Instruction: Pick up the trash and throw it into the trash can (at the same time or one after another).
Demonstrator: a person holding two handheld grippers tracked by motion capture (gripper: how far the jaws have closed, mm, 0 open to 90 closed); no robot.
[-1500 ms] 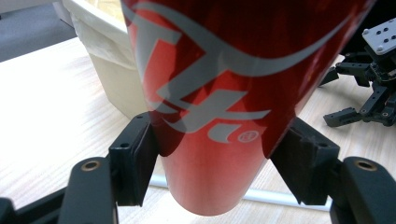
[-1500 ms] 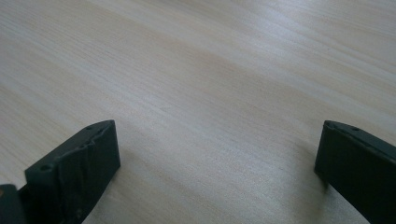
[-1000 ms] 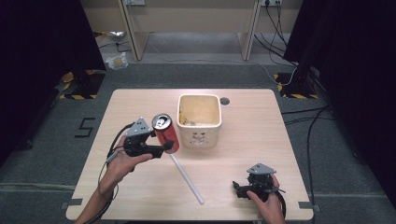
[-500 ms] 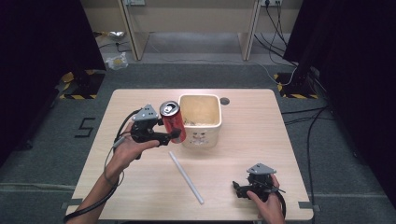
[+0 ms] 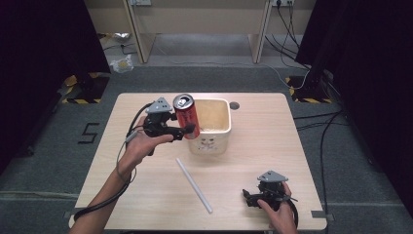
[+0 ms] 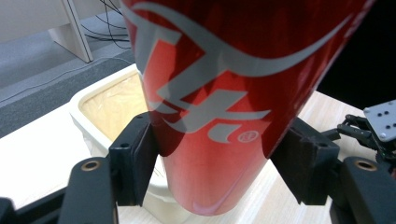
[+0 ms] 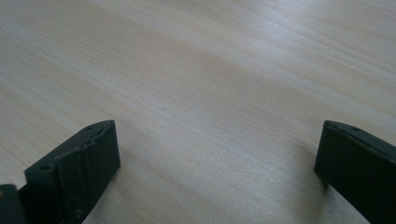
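Note:
A red soda can (image 5: 185,116) (image 6: 219,102) hangs upright in the air by the left rim of a cream square bin (image 5: 221,127) (image 6: 100,105). My left gripper (image 5: 186,131) (image 6: 219,165) is shut on the can, one jaw pressed to each side of it. A white straw (image 5: 194,185) lies on the table in front of the bin. Near the table's front right corner my right gripper (image 5: 247,197) (image 7: 215,163) rests low over bare wood, its jaws wide apart with nothing between them.
The wooden table (image 5: 302,146) has a round cable hole (image 5: 234,105) behind the bin. The bin's inside looks lined with brown paper. Desk legs and cables stand on the grey floor beyond the far edge.
My left gripper has carried the can up and away from me, from the table's left middle to the bin's left rim. The right gripper has stayed in place.

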